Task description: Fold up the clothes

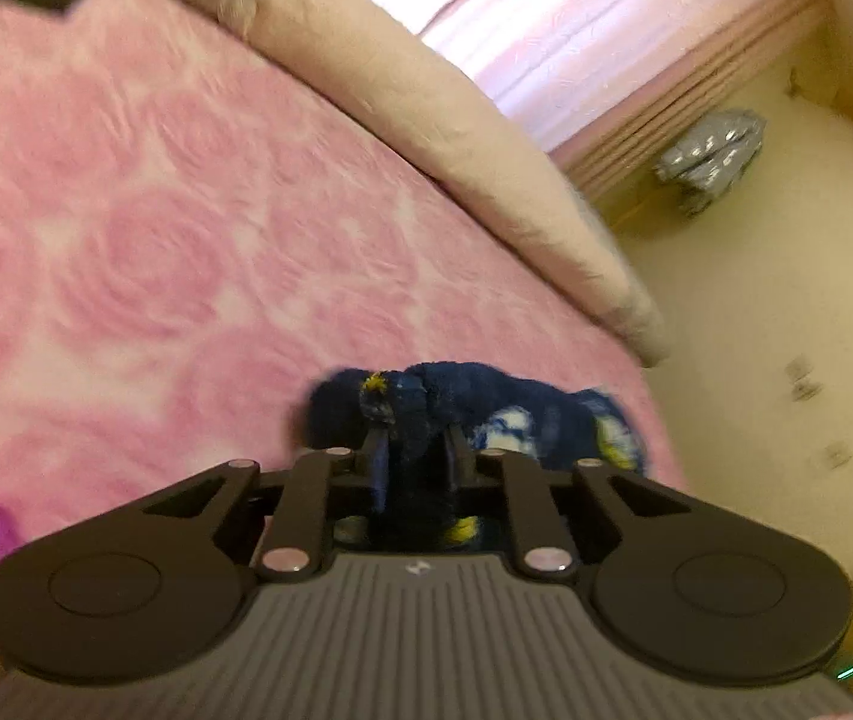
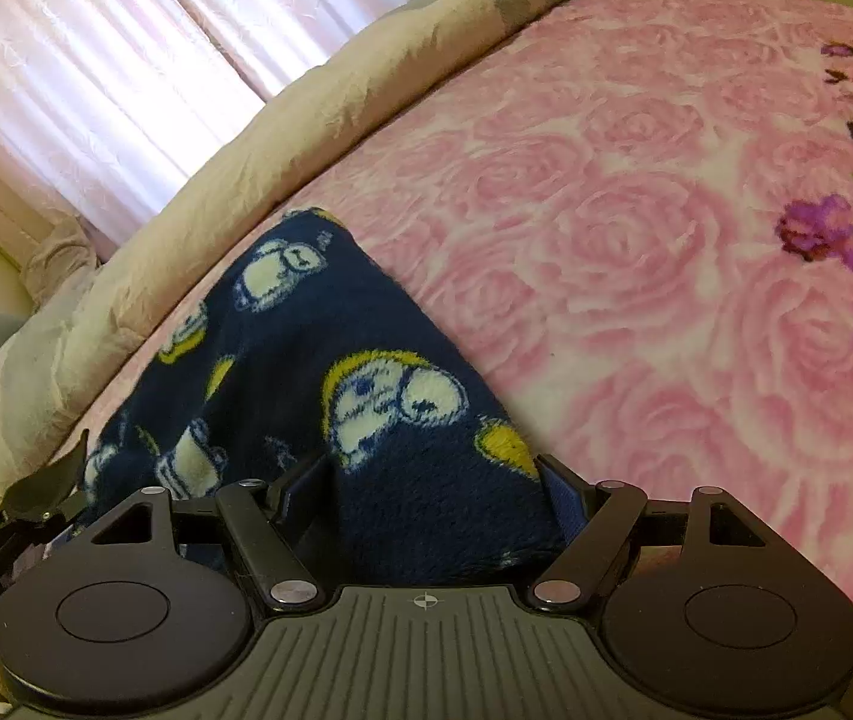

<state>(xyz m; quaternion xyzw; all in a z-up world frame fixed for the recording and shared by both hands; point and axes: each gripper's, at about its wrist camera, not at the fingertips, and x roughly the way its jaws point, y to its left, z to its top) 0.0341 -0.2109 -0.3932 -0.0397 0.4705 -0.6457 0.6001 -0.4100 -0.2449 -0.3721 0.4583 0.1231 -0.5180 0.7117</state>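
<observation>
1. Left tongs (image 1: pixel 414 441) are clenched on a bunched fold of the navy fleece garment (image 1: pixel 474 408); the cloth fills the narrow gap between the fingers and runs back under the body of the tool. This view is blurred, so the exact edge gripped cannot be told.
2. In the same view the garment sits at the near right of the pink rose blanket (image 1: pixel 156 228) on the bed, close to the bed's edge, with a beige duvet (image 1: pixel 426 108) rolled along the far side.
3. Right tongs (image 2: pixel 432 480) stand wide, with a thick stretch of the garment (image 2: pixel 318 354) lying between the fingers. Whether the pads actually press on it cannot be told from here.
4. From this view the garment spreads away toward the far left, reaching the duvet (image 2: pixel 246 138), flat on the blanket (image 2: pixel 636 228).
5. To fold well, I would judge that both grips should hold matching corners, lift together, keep the cloth taut between them, and lay one edge squarely over the other.
6. Its look: plush dark blue fleece printed with white-and-yellow cartoon figures, soft and thick, likely to bunch rather than crease.
</observation>
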